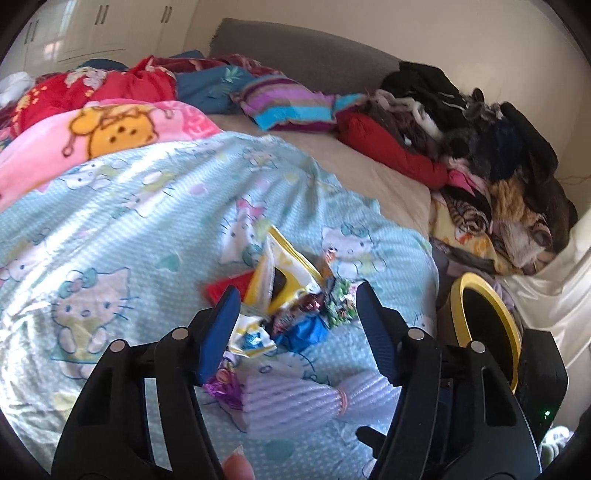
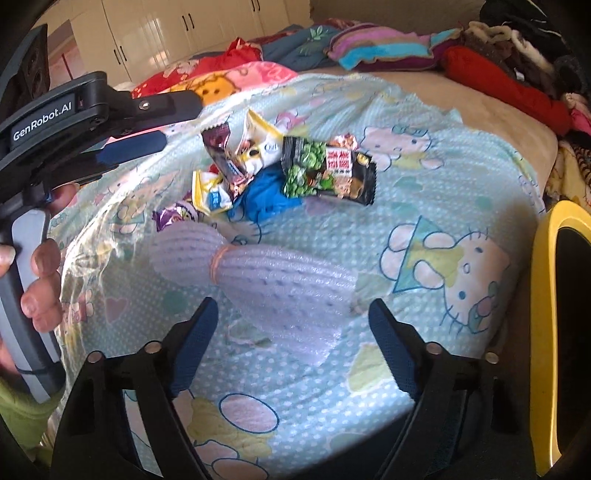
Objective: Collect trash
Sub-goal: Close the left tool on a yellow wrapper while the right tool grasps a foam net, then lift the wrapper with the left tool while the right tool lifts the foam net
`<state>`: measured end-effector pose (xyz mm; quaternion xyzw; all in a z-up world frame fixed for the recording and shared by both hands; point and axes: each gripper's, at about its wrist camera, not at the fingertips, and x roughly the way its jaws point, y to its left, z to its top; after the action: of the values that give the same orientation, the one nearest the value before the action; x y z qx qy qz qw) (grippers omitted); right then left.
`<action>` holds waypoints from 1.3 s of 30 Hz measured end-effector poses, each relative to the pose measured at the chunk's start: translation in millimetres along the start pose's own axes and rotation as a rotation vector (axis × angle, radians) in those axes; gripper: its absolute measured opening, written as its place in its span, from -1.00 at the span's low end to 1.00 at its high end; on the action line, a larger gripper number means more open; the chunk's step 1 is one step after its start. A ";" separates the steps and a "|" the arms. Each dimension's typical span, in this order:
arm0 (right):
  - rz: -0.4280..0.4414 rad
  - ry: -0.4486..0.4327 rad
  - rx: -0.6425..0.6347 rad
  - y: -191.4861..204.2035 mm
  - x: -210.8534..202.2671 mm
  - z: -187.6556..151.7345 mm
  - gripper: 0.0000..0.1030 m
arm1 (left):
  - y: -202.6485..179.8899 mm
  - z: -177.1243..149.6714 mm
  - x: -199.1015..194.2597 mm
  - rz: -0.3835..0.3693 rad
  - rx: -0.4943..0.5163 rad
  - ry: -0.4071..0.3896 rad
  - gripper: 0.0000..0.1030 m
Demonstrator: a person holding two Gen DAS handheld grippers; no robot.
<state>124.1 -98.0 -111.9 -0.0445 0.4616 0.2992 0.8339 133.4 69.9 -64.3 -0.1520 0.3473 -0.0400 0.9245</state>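
A pile of snack wrappers (image 1: 291, 295) lies on the Hello Kitty bedspread (image 1: 129, 221); it also shows in the right wrist view (image 2: 295, 166). A white foam net sleeve (image 2: 280, 280) tied with a rubber band lies in front of the pile, also in the left wrist view (image 1: 306, 402). My left gripper (image 1: 295, 302) is open and empty, just above the wrappers. My right gripper (image 2: 291, 314) is open and empty, its fingers either side of the foam sleeve's near end. The left gripper (image 2: 140, 144) shows at the upper left of the right wrist view.
A yellow-rimmed bin (image 1: 487, 325) stands at the bed's right edge, also in the right wrist view (image 2: 554, 295). Blankets (image 1: 92, 129) and a pillow (image 1: 288, 99) lie behind. A clothes heap (image 1: 480, 147) fills the right side. White wardrobes (image 2: 166, 33) stand beyond.
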 end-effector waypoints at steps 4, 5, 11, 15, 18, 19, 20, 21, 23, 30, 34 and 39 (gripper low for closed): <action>0.007 0.023 0.001 -0.5 5.1 -1.2 0.07 | -6.3 -5.7 13.7 0.001 0.019 0.027 -0.09; 0.010 0.022 0.003 -0.6 5.2 -1.6 -0.05 | -7.6 -6.8 16.6 0.004 0.022 0.033 -0.12; 0.041 0.009 0.004 -1.8 0.9 -4.3 -0.42 | -5.9 -12.7 29.7 -0.003 0.005 0.059 -0.65; 0.041 -0.003 -0.006 -0.1 -4.6 -8.2 -0.45 | -5.4 -13.3 27.7 -0.023 -0.009 0.052 -0.68; 0.032 -0.013 -0.005 -1.2 -9.2 -12.2 -0.49 | -5.2 -10.8 22.5 -0.040 -0.020 0.037 -0.70; 0.031 -0.018 -0.002 -2.0 -10.8 -13.3 -0.49 | -5.0 -9.0 18.9 -0.048 -0.022 0.026 -0.70; 0.032 -0.027 0.003 -4.0 -14.2 -15.4 -0.51 | -4.8 -6.2 15.0 -0.056 -0.026 0.014 -0.70; 0.033 -0.032 0.006 -4.9 -16.0 -16.5 -0.52 | -4.2 -4.2 11.7 -0.062 -0.030 0.004 -0.70; 0.029 -0.046 0.014 -8.3 -21.5 -19.8 -0.54 | -2.1 1.8 2.6 -0.073 -0.042 -0.024 -0.71; 0.032 -0.112 0.023 -14.3 -40.1 -22.3 -0.57 | 3.5 19.0 -27.1 -0.086 -0.076 -0.104 -0.71; 0.022 -0.157 0.010 -14.5 -52.7 -21.4 -0.58 | 2.1 25.0 -39.6 -0.091 -0.078 -0.134 -0.71; 0.016 -0.203 0.010 -15.7 -66.9 -18.0 -0.58 | -5.3 29.6 -51.2 -0.108 -0.070 -0.158 -0.71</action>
<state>92.8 -147.8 -72.0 -0.0063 0.3766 0.3066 0.8741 114.2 81.5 -9.3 -0.2053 0.2658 -0.0654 0.9397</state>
